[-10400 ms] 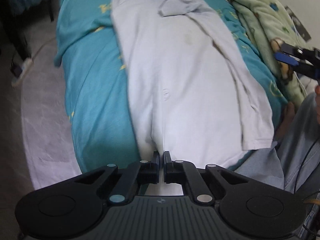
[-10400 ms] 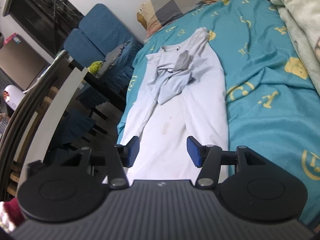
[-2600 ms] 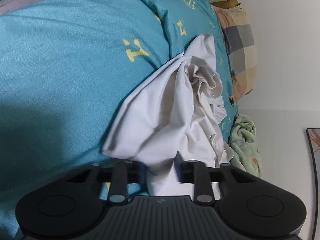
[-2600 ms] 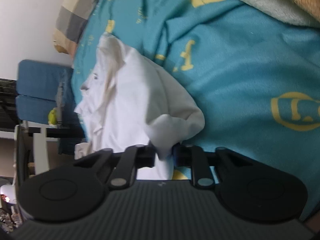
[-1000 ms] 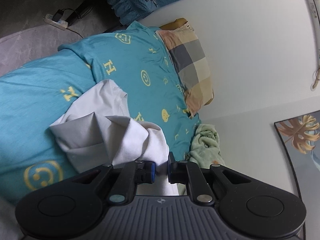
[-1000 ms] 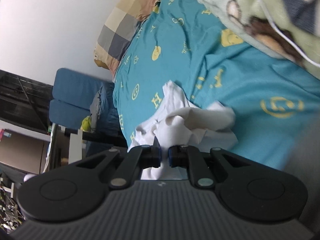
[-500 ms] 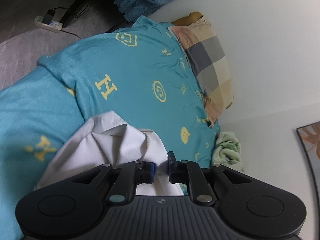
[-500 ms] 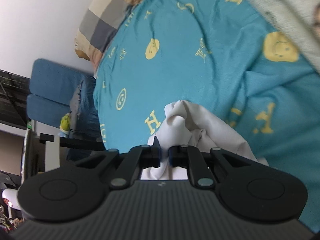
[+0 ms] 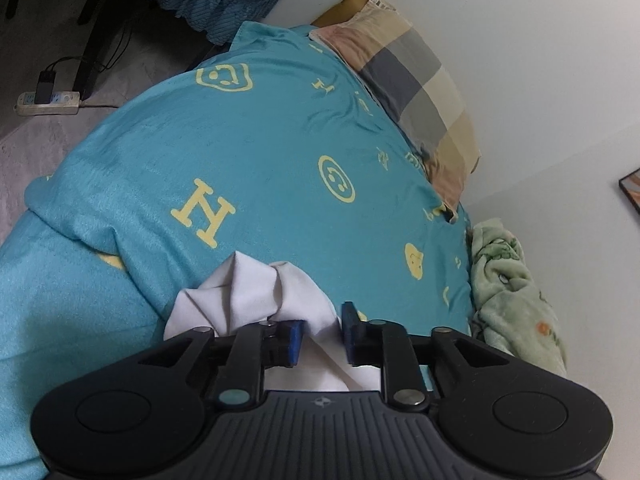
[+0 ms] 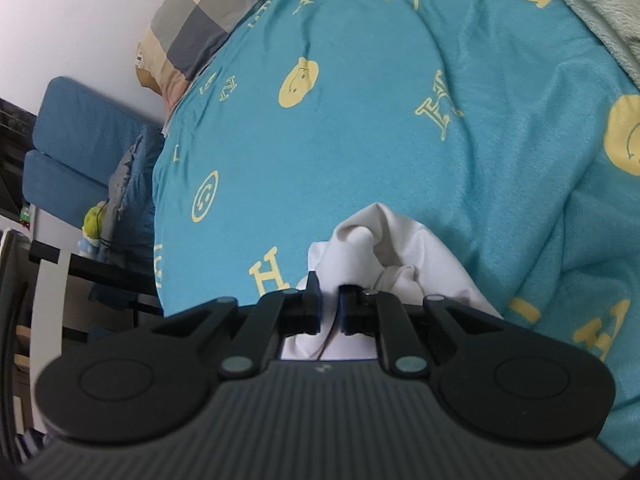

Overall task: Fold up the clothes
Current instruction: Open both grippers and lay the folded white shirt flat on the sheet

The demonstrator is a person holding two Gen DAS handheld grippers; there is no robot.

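Yellow "H" letters and smiley faces dot the soft teal bedspread point(image 9: 248, 128). Low in the frame, the left gripper point(image 9: 320, 334) is spreading, crumpled white shirt point(image 9: 256, 288) between loosened pads. The right gripper point(image 10: 329, 308) is parting too, white cloth in its narrow gap.

white garment point(image 9: 256, 292): mostly hidden behind left gripper point(image 9: 320, 338) body, shape of fold not readable | same garment behind right gripper point(image 10: 329, 306): contact with pads unclear | framed picture point(image 9: 632, 192): cut by right edge | green blanket point(image 9: 508, 288): lower part hidden | desk items at left edge of right view: too small
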